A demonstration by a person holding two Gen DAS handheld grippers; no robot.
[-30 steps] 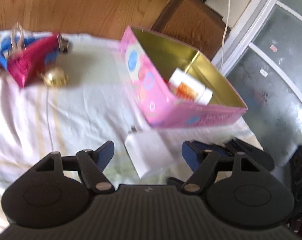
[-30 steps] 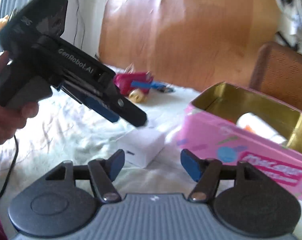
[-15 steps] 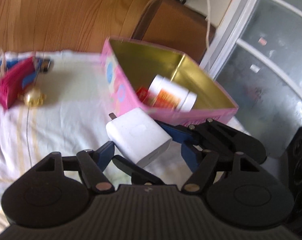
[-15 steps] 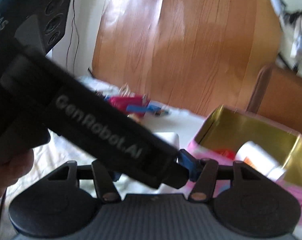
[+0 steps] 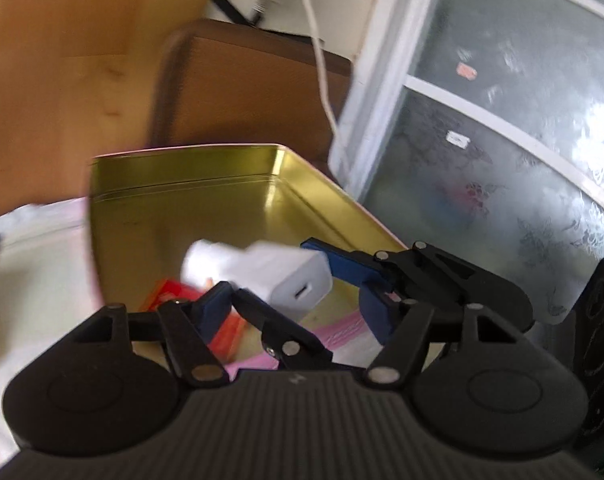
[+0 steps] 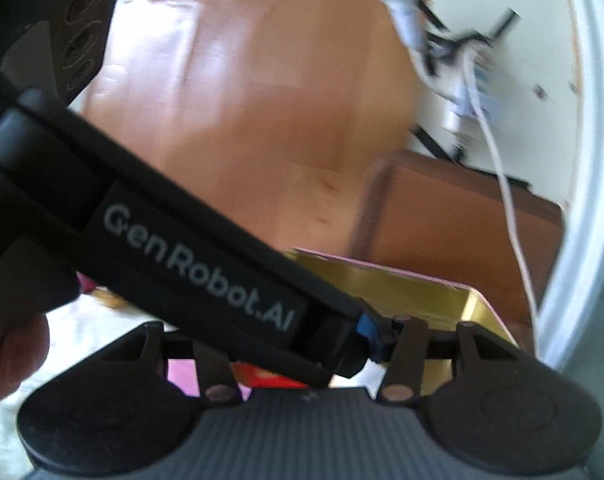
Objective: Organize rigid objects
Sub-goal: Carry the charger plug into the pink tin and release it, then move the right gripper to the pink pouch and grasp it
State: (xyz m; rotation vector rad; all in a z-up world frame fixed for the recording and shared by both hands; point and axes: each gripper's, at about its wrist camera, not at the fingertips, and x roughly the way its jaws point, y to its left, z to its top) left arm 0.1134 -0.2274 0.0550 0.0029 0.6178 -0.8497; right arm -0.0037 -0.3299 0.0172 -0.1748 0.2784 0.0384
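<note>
In the left wrist view a white charger block hangs over the open pink tin with a gold inside. My right gripper comes in from the right and is shut on the charger, one blue finger on its far side. My left gripper is open and empty, just in front of the tin. An orange-red packet lies in the tin. In the right wrist view the left gripper's black body hides the right fingers and the charger; the tin shows behind.
A brown chair back stands behind the tin, with a wooden panel to the left. A frosted glass door and a hanging white cable are at the right. The tin rests on a white cloth.
The right gripper took hold of the charger on the cloth, lifted it and carried it over the tin. Both grippers moved forward, toward the tin.
</note>
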